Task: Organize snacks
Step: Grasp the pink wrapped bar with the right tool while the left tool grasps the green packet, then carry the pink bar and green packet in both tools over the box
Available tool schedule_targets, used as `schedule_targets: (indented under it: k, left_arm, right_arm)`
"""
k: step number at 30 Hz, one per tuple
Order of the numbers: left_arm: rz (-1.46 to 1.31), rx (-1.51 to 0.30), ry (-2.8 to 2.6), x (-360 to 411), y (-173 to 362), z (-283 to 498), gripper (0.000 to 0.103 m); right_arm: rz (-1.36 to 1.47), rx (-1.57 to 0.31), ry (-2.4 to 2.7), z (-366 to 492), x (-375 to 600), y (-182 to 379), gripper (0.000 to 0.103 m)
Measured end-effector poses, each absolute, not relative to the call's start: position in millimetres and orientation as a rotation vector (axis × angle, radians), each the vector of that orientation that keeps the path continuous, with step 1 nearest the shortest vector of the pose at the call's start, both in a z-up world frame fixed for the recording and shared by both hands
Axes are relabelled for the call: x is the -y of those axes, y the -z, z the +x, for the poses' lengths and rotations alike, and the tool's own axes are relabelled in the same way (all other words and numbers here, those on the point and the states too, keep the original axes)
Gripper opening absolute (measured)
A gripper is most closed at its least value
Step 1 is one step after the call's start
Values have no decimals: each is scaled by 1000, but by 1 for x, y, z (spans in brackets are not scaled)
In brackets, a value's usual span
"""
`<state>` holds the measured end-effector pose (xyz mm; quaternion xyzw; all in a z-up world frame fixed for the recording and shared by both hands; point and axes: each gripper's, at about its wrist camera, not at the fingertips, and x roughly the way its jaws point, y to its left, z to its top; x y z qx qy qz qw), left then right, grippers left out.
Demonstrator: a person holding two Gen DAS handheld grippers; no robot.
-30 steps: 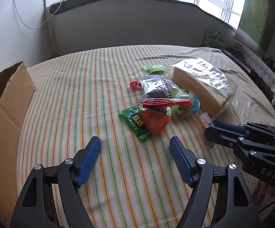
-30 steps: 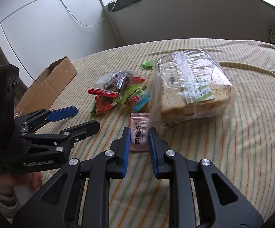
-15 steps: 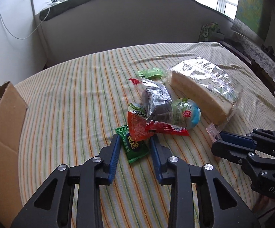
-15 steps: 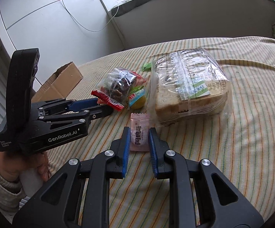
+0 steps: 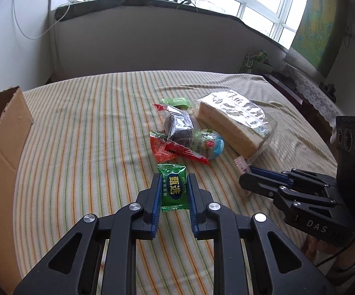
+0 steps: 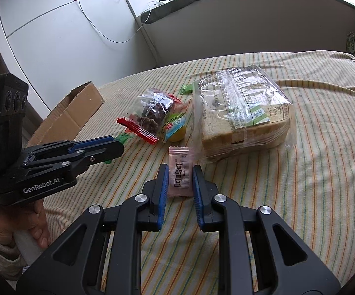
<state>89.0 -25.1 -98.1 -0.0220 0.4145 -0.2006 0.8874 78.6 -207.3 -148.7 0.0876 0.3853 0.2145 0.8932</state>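
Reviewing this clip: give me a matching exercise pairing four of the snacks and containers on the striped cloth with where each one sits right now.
Things:
1. green candy packet
2. pink sachet
3. clear-bagged sliced bread loaf
4. open brown cardboard box

Places:
A. at the cloth's edge, apart from the snacks
B. between the right gripper's blue pads
C. between the closing left gripper's pads
D. lying flat beside the snack pile

Pairs: 1-C, 2-B, 3-D, 4-A

Left tool jaws closing on the green candy packet, now lifted clear of the pile
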Motion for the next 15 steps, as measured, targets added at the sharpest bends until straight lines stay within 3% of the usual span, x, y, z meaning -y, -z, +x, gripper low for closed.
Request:
schedule_targets:
  k: [15]
  left_arm:
    - [-82,-662,449,11,31,40,18]
  right_arm:
    - [139,-651,-400,34,206,88,20]
